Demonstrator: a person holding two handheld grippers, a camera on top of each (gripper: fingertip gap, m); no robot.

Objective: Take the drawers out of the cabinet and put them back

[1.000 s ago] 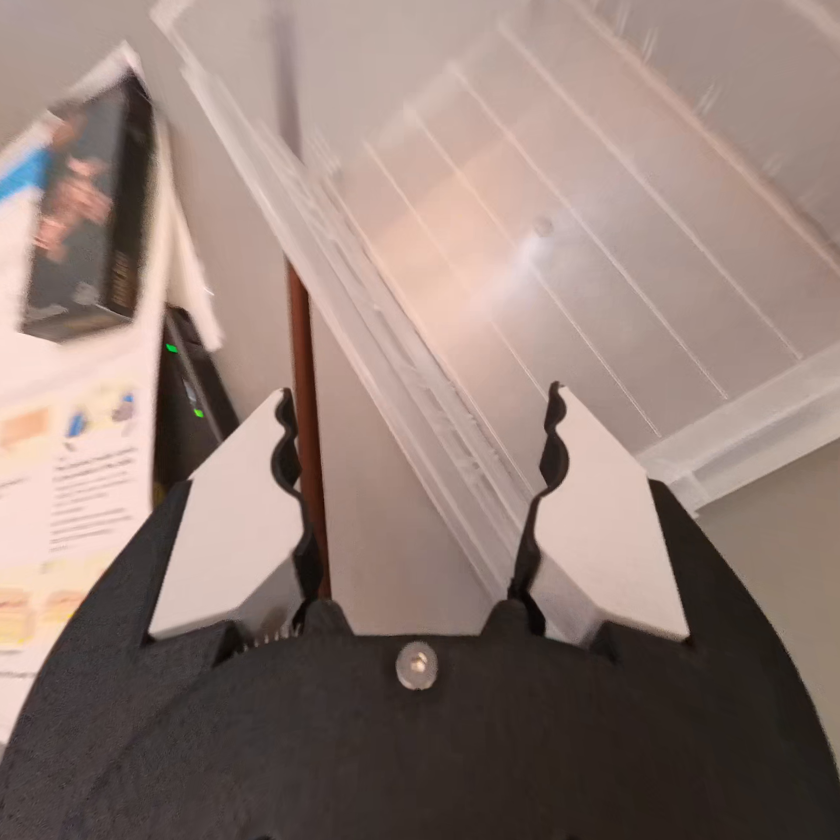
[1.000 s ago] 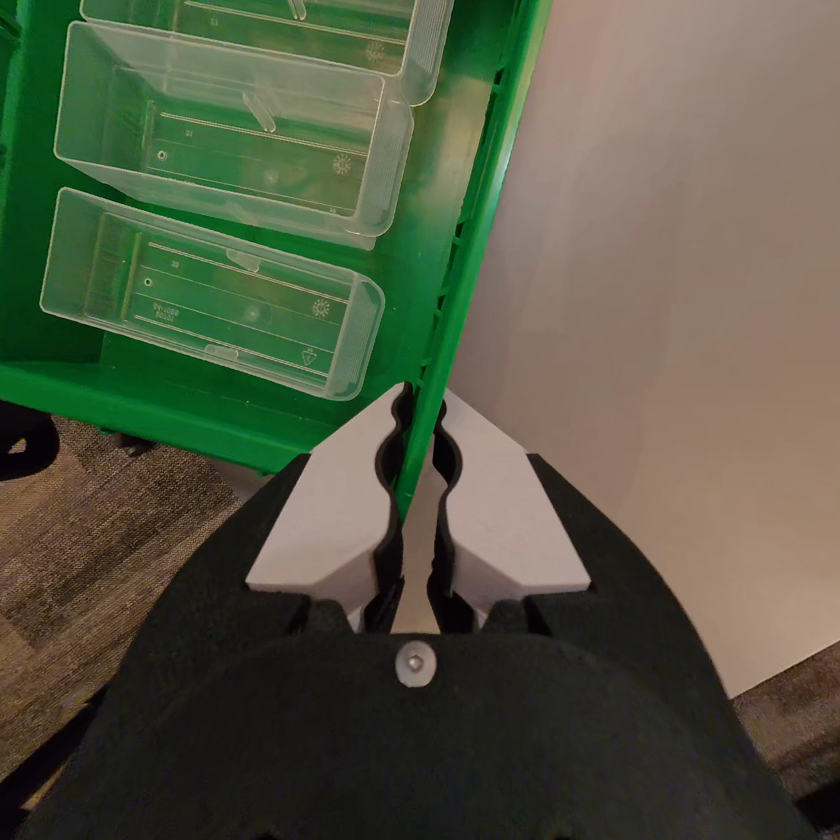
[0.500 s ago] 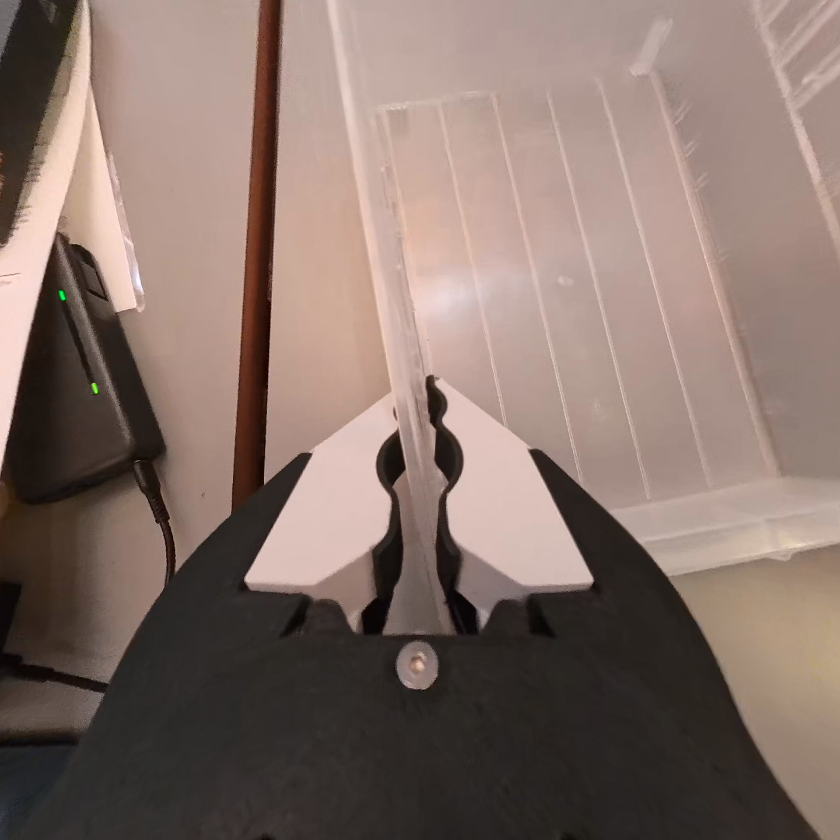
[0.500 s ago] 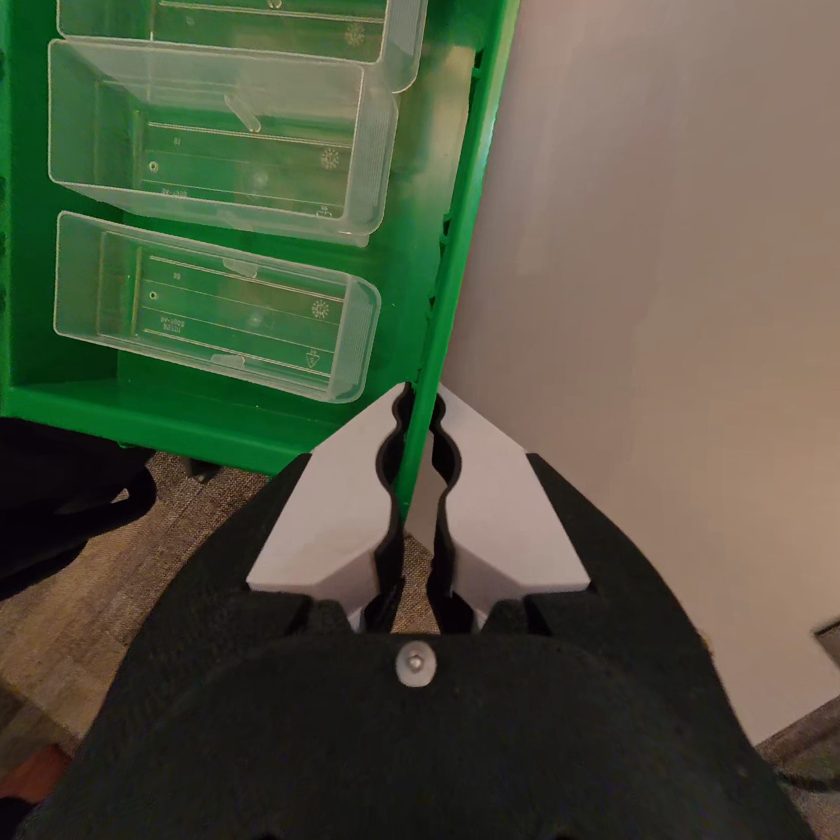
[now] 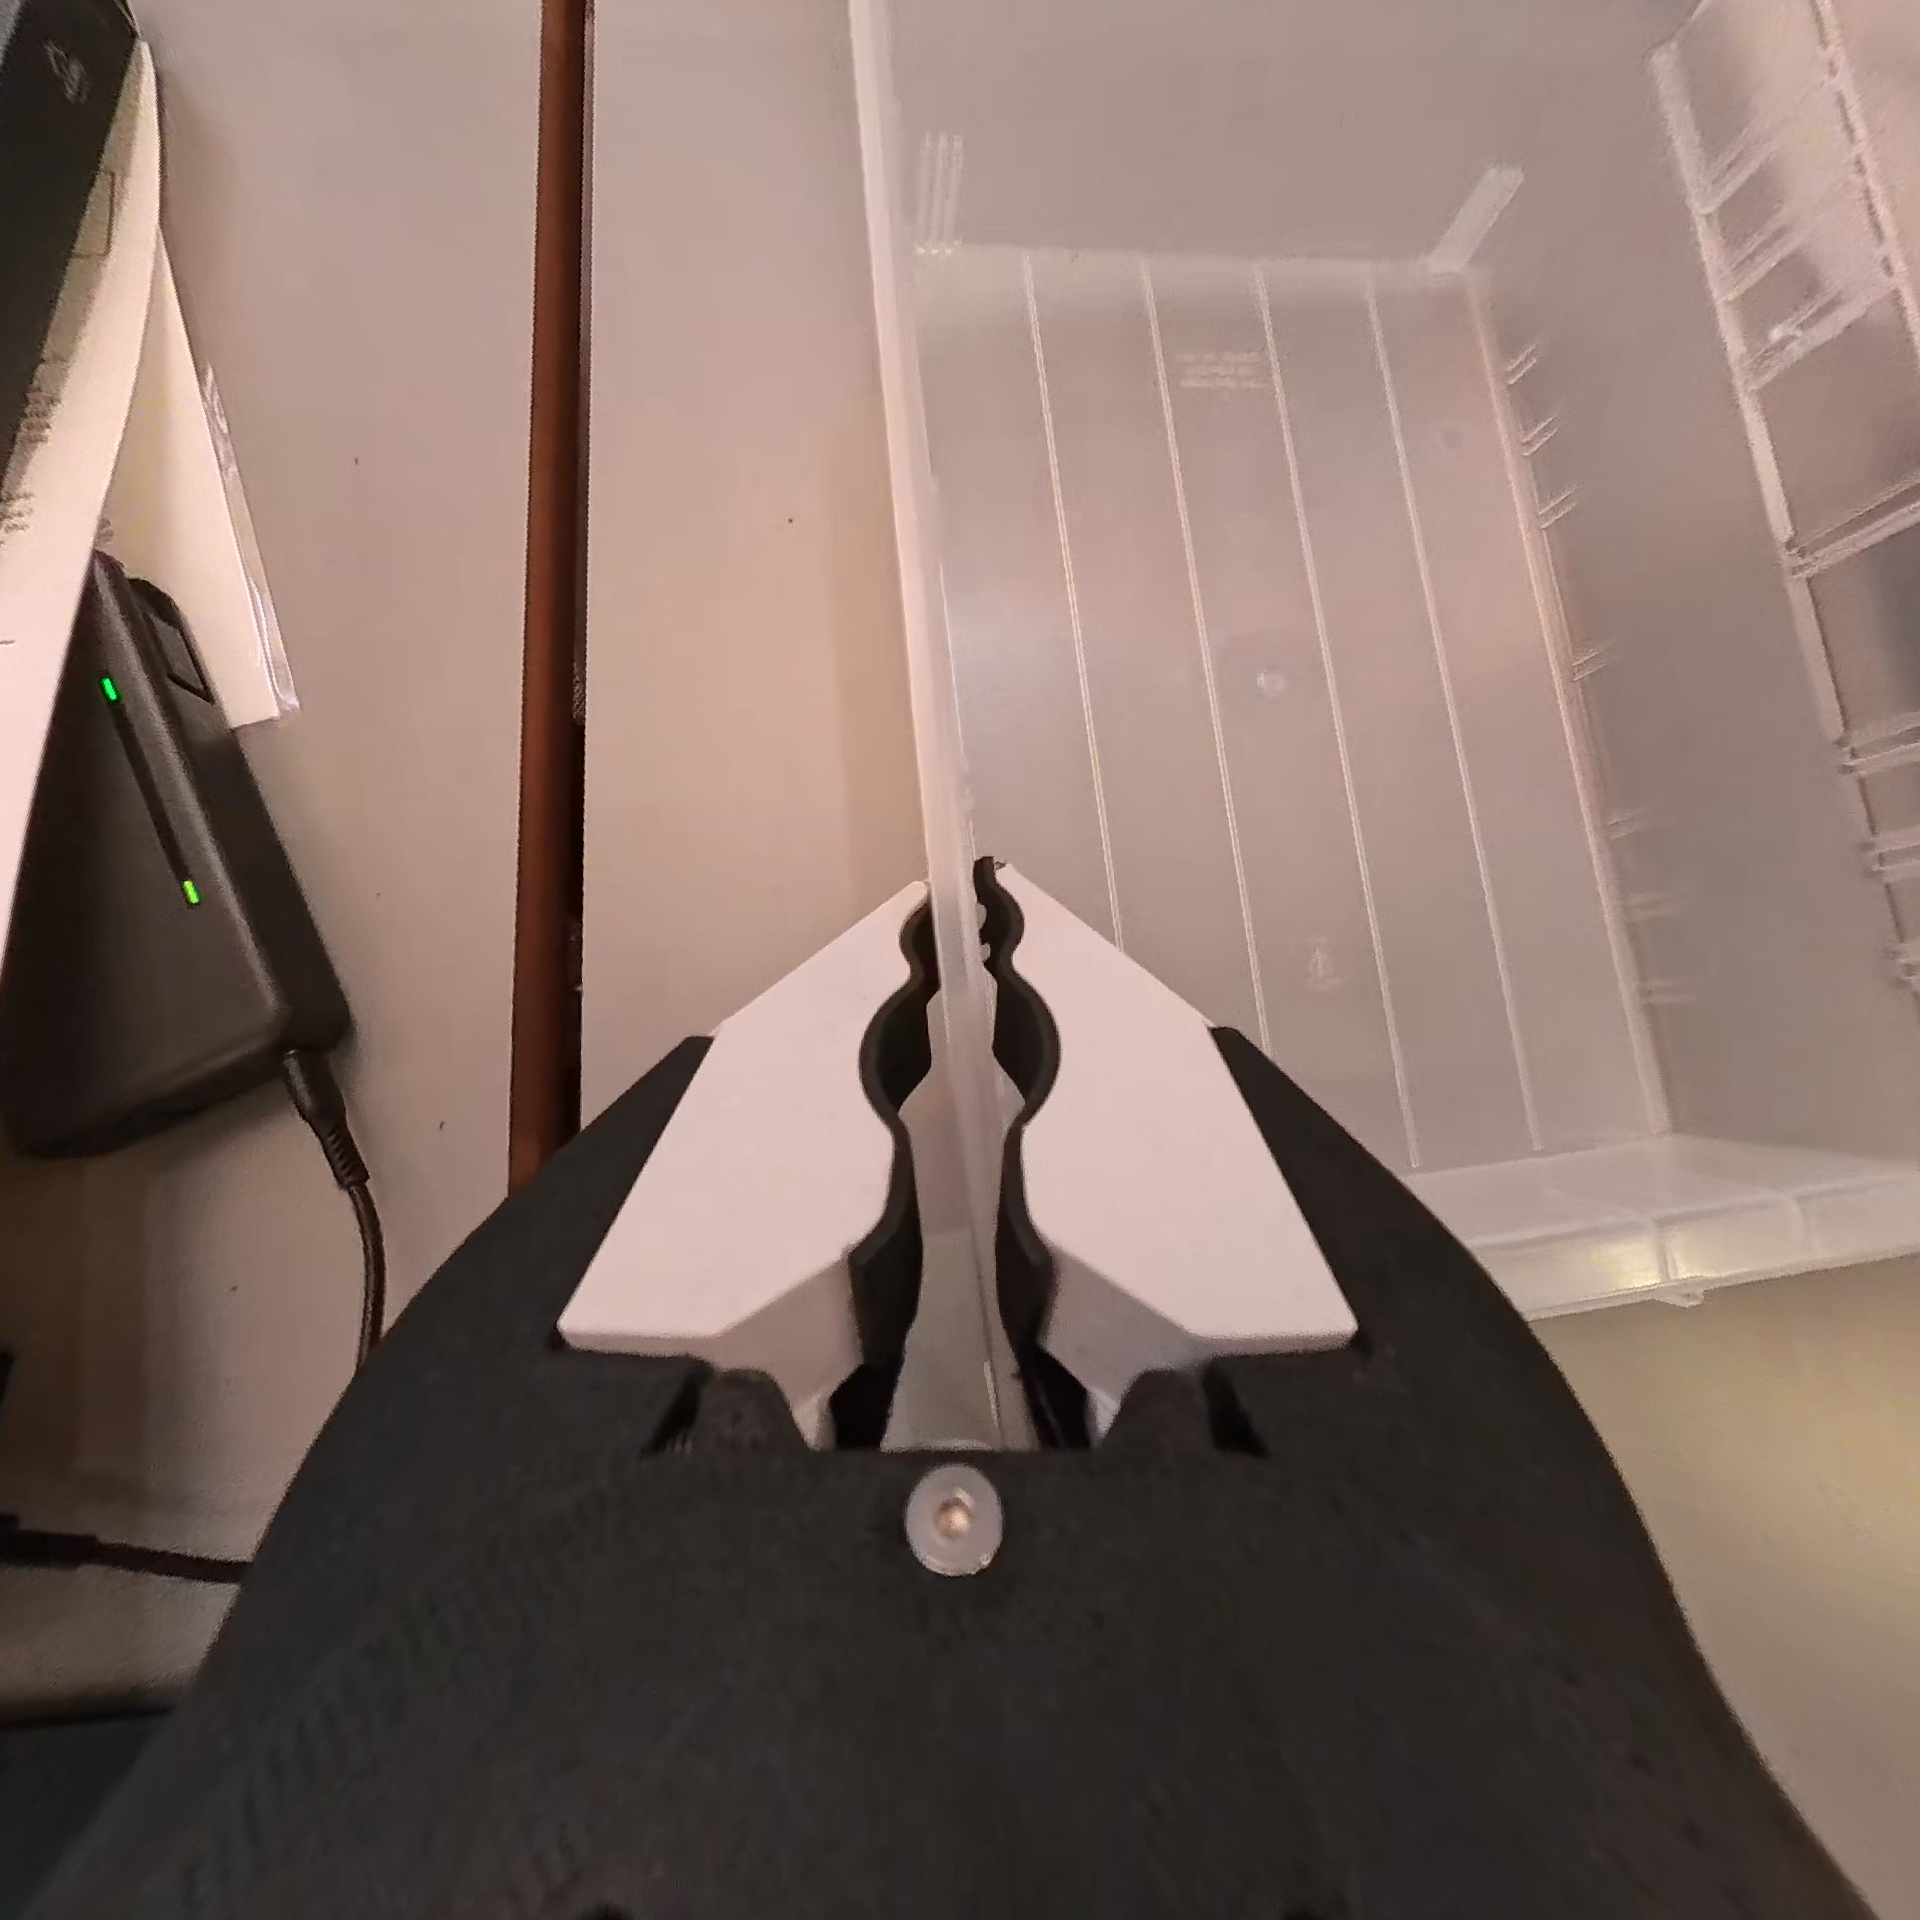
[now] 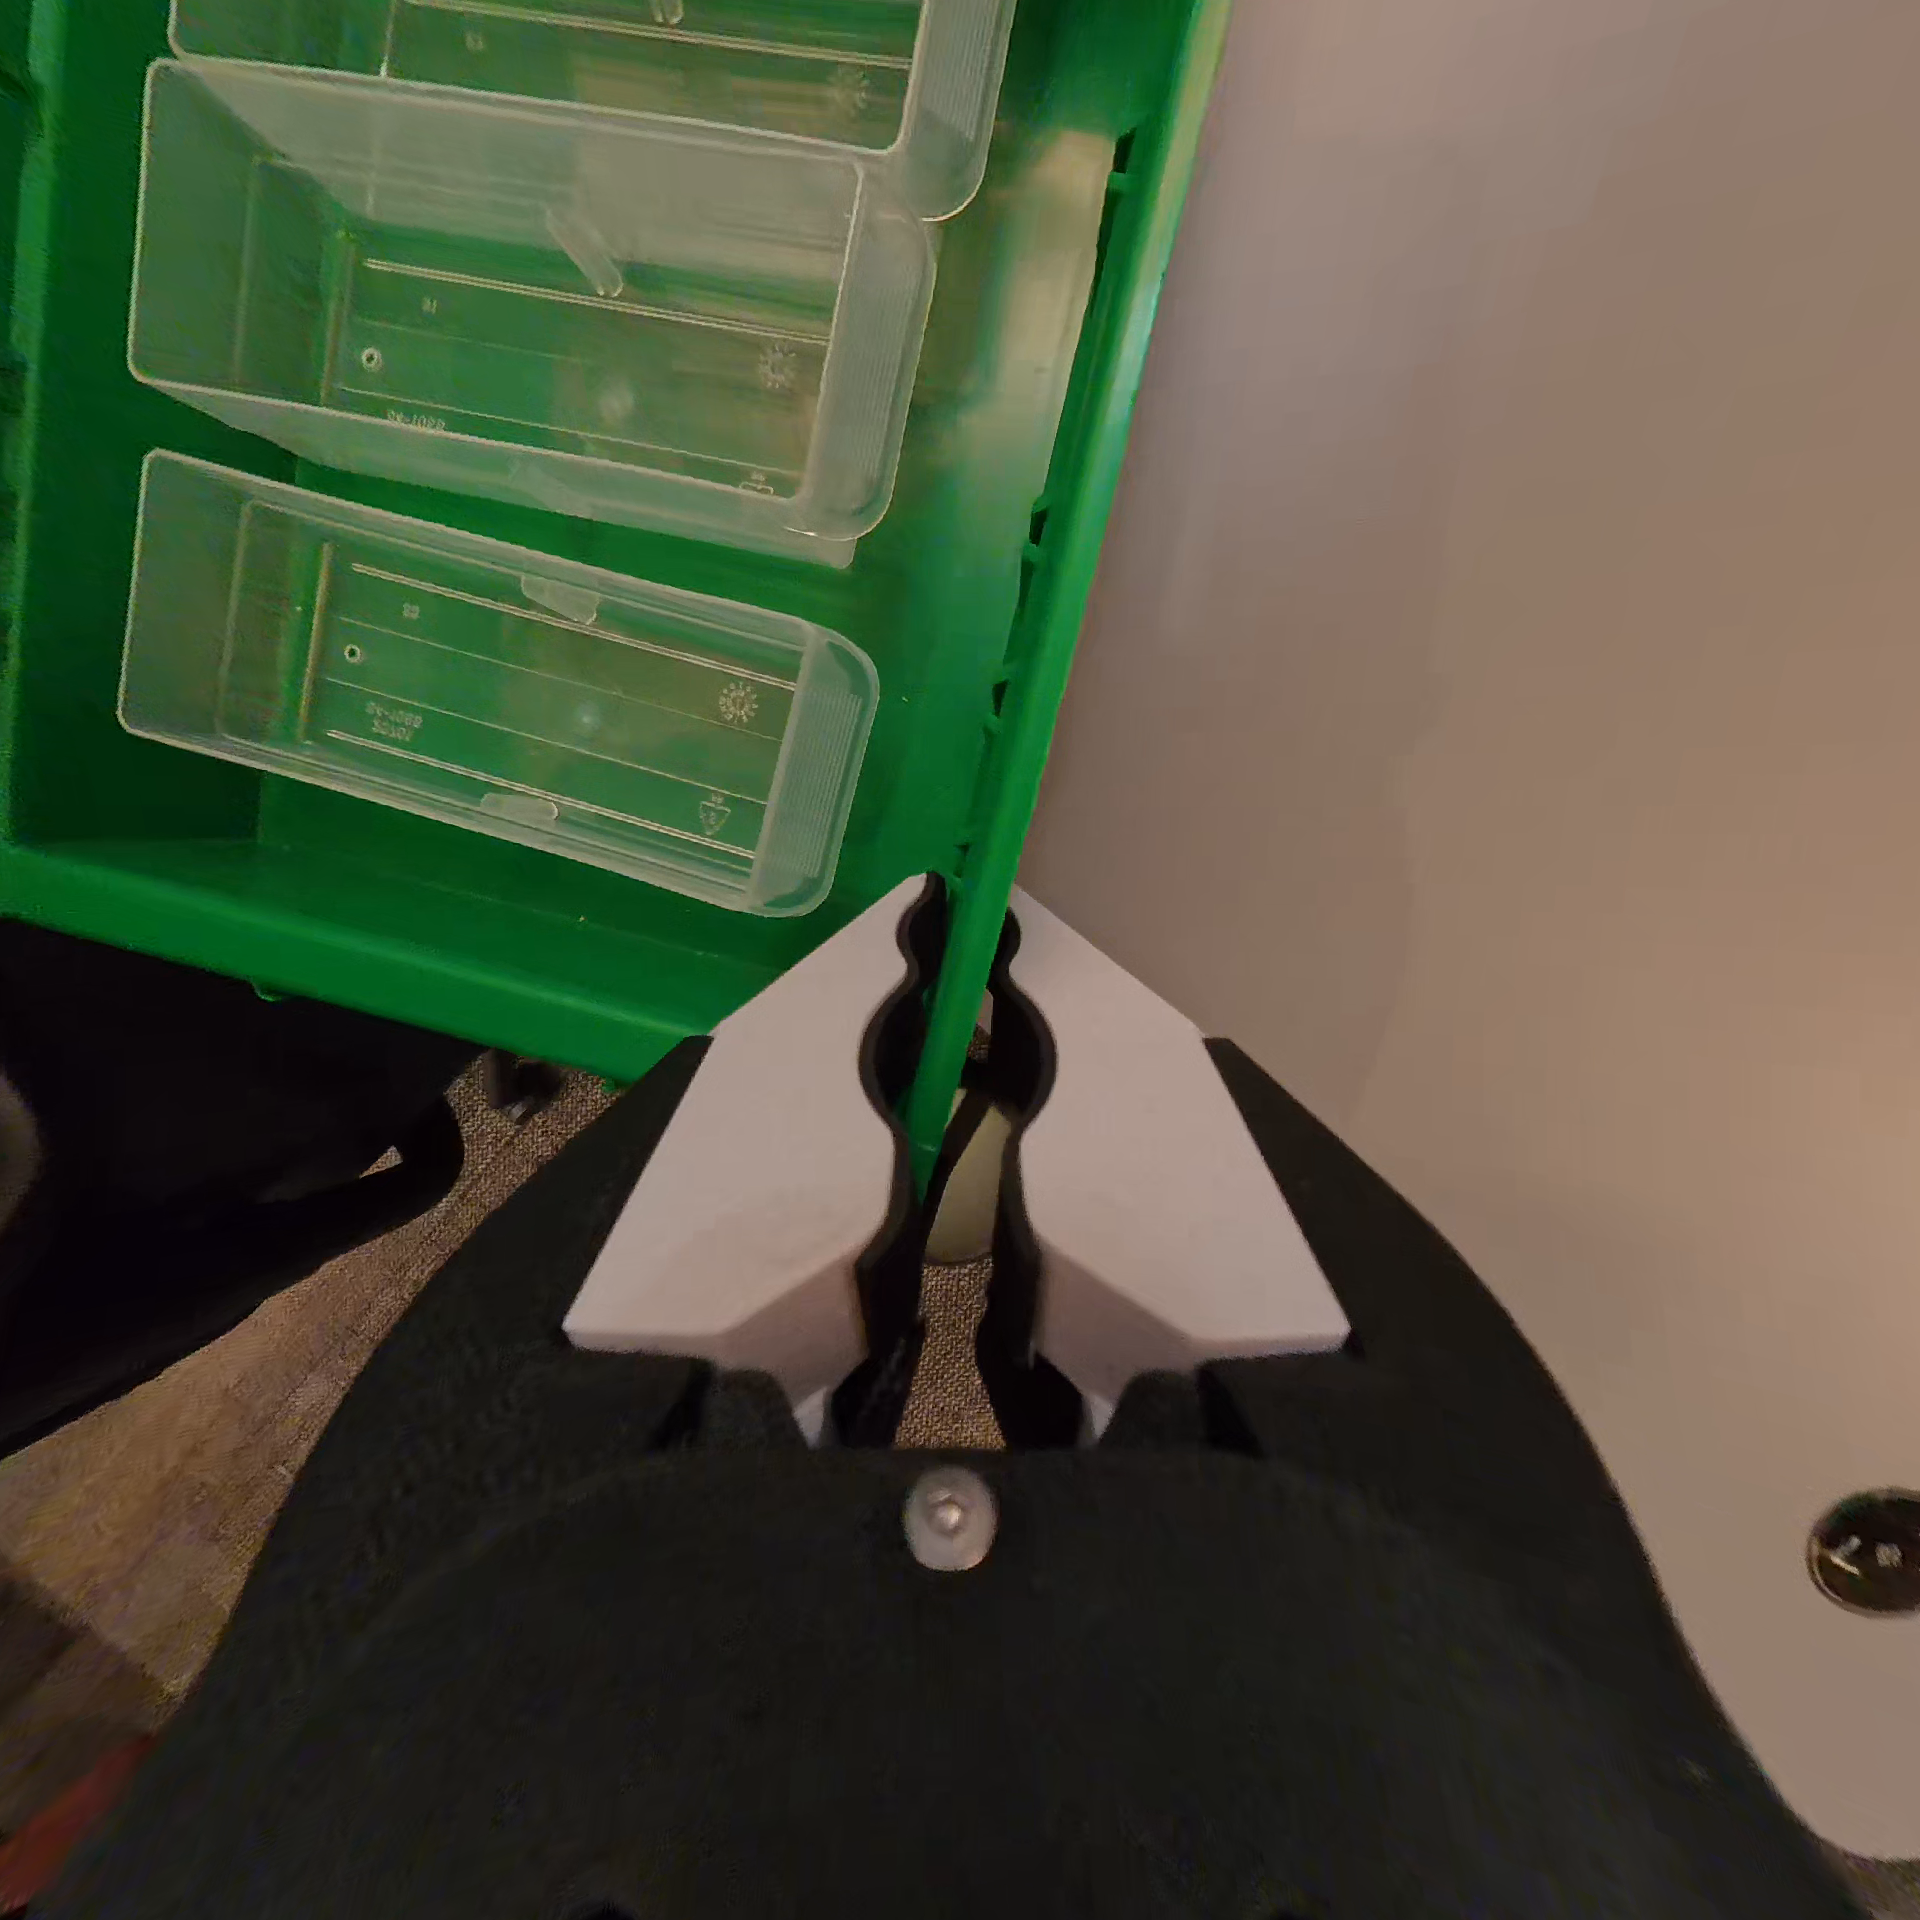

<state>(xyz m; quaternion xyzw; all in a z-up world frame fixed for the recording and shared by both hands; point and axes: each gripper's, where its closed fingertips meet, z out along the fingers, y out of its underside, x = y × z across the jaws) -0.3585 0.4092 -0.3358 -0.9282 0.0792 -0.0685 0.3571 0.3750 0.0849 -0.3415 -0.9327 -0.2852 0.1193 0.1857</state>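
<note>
While the left gripper [image 5: 961, 883] is clamped on the thin upright side wall of a large clear plastic drawer [image 5: 1278, 686], its jaws stand nearly together with only that wall between them. This drawer is empty, its ribbed floor and far walls spreading from 12 to 3 o'clock in the left wrist view. A brown vertical strip [image 5: 549, 582] runs up the pale wall at 11 o'clock. At 9 o'clock sits a black box-shaped device with two green lights [image 5: 145, 883], a black cable [image 5: 348, 1174] plugged into its lower corner, and white papers [image 5: 197, 436] hang just above it.

The right gripper [image 6: 961, 894] has its jaws closed narrowly on the right-hand edge of a green plastic cabinet frame [image 6: 1049, 644] — the edge passes straight between them. Inside that frame, at 10 to 12 o'clock, lie small clear plastic drawers [image 6: 499, 675], stacked one above another and empty. Grey carpeted floor [image 6: 187, 1455] shows at 8 o'clock. A white bench surface [image 6: 1507, 727] fills 1 to 4 o'clock, carrying a small dark round fitting [image 6: 1865, 1564] at 4 o'clock.
</note>
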